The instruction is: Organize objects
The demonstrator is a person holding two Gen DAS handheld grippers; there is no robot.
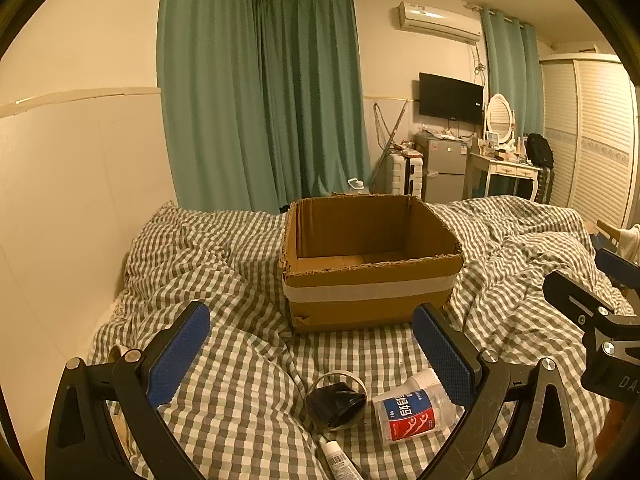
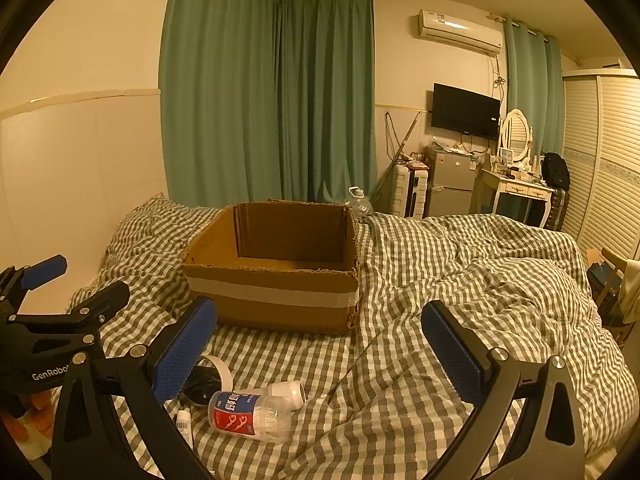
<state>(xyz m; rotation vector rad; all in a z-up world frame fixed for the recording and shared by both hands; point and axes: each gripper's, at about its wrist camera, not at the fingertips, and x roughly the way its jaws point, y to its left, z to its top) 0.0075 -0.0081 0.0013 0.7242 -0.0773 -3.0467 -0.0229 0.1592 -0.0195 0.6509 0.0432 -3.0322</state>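
An open, empty cardboard box point(image 1: 370, 270) stands on the checked bed; it also shows in the right wrist view point(image 2: 276, 276). In front of it lie a clear bottle with a red and blue label point(image 1: 412, 408) point(image 2: 248, 416), a tape roll with something black inside point(image 1: 336, 400) point(image 2: 208, 380), and a small white tube point(image 1: 338, 458) point(image 2: 185, 426). My left gripper point(image 1: 312, 354) is open above these items. My right gripper point(image 2: 320, 350) is open, with the items at its left finger point(image 2: 184, 352).
The bed is covered by a rumpled grey-checked duvet point(image 2: 460, 280). A cream wall point(image 1: 80, 200) runs along the left. Green curtains point(image 1: 260, 100), a fridge point(image 1: 444, 168), a dressing table point(image 1: 504, 168) and a wardrobe point(image 1: 592, 140) stand beyond the bed.
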